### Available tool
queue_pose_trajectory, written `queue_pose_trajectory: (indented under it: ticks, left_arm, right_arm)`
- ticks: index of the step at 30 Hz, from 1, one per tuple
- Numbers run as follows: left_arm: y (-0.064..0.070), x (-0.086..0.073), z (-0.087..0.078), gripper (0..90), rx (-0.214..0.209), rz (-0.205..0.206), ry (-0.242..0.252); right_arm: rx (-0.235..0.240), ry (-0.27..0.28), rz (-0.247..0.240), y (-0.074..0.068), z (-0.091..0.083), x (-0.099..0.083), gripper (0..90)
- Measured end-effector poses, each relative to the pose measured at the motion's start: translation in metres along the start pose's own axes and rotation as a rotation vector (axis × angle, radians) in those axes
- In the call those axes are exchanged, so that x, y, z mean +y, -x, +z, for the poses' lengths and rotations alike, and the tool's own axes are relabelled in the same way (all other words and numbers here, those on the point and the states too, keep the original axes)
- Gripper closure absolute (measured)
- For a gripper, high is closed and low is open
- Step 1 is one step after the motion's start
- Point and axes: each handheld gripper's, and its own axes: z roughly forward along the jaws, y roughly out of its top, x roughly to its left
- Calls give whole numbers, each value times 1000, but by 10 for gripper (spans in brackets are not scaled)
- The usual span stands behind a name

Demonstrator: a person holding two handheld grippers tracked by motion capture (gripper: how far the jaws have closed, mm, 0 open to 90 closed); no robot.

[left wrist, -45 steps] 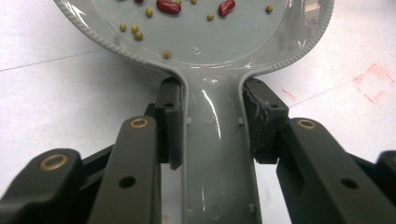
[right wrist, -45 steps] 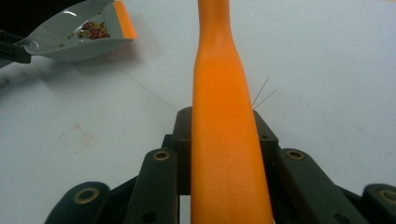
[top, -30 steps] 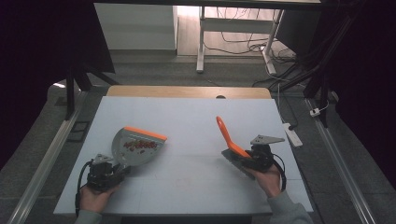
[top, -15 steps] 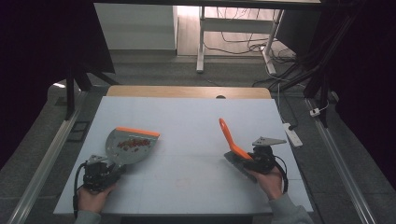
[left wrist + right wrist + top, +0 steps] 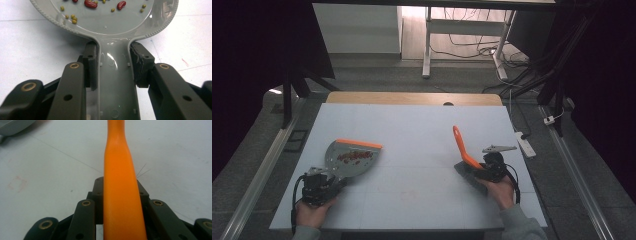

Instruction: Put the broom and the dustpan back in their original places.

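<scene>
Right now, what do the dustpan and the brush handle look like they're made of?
The dustpan looks like hard moulded plastic, grey and glossy: light glints off its handle, the rim is ribbed, and small round mould marks show. The brush handle looks like smooth orange plastic with a soft satin sheen, though a rubbery coating can't be ruled out.

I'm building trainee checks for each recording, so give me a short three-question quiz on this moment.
1. True or false: the left gripper is shut on the grey dustpan by its handle.
2. What lies in the dustpan? A) beans B) screws C) coins
3. Fill in: the right gripper holds a brush whose handle is coloured ____.

Key: 1 true; 2 A, red and small yellowish beans; 3 orange.
</scene>
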Motion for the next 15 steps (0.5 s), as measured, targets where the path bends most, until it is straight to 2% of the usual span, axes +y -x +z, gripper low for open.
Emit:
queue_pose_trajectory:
  ticks: [7,15]
  left_arm:
    - [1,-2,2,612,7,7,-16]
    - [2,-2,1,586,-2,4,-14]
  right_arm:
    - [-45,-35,-14,10,4,2,624]
    - [-67,-60,-36,15,8,5,528]
